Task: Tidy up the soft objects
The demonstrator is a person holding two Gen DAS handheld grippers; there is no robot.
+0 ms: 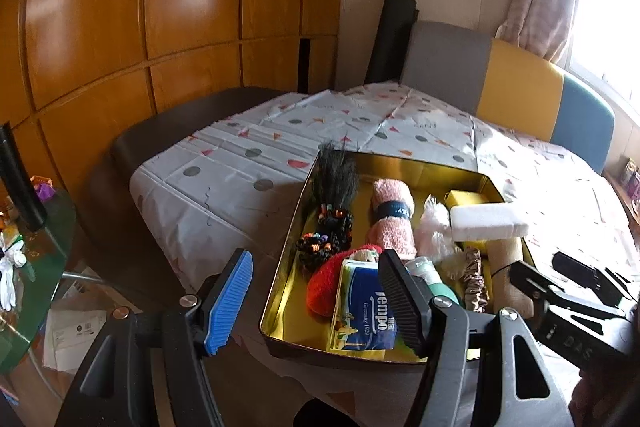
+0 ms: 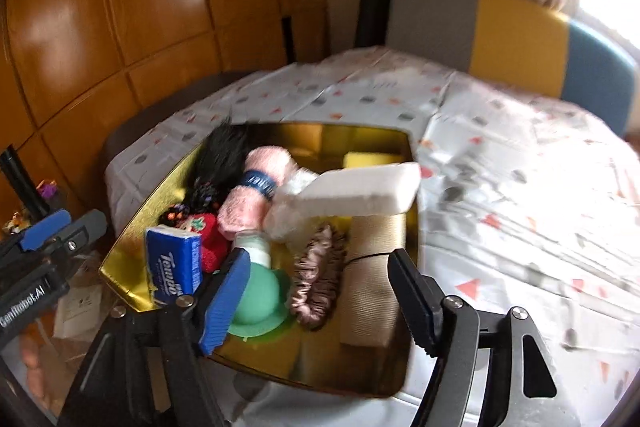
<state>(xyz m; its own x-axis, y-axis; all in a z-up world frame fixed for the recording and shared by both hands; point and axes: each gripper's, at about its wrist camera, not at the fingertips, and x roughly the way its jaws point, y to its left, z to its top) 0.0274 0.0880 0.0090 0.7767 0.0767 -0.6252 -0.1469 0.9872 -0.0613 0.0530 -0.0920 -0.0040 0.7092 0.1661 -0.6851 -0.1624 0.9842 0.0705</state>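
A gold tin tray (image 1: 400, 163) (image 2: 132, 239) on the table holds several soft things: a blue tissue pack (image 1: 366, 307) (image 2: 174, 263), a pink towel roll (image 1: 394, 223) (image 2: 256, 195), a white sponge (image 1: 488, 223) (image 2: 364, 191), a black hair piece (image 1: 336, 187), a red knitted item (image 1: 324, 283), a green item (image 2: 260, 295), a brown scrunchie (image 2: 316, 275) and a beige roll (image 2: 372, 279). My left gripper (image 1: 314, 259) is open at the tray's near left corner, holding nothing. My right gripper (image 2: 318, 259) is open above the tray's near side, over the scrunchie, with nothing gripped.
The patterned tablecloth (image 1: 240, 179) (image 2: 520, 207) covers the table; its left edge drops off beside the tray. A glass side table (image 1: 32, 247) with clutter stands lower left. Grey, yellow and blue chair backs (image 1: 520, 87) line the far side, before a wooden wardrobe (image 1: 160, 7).
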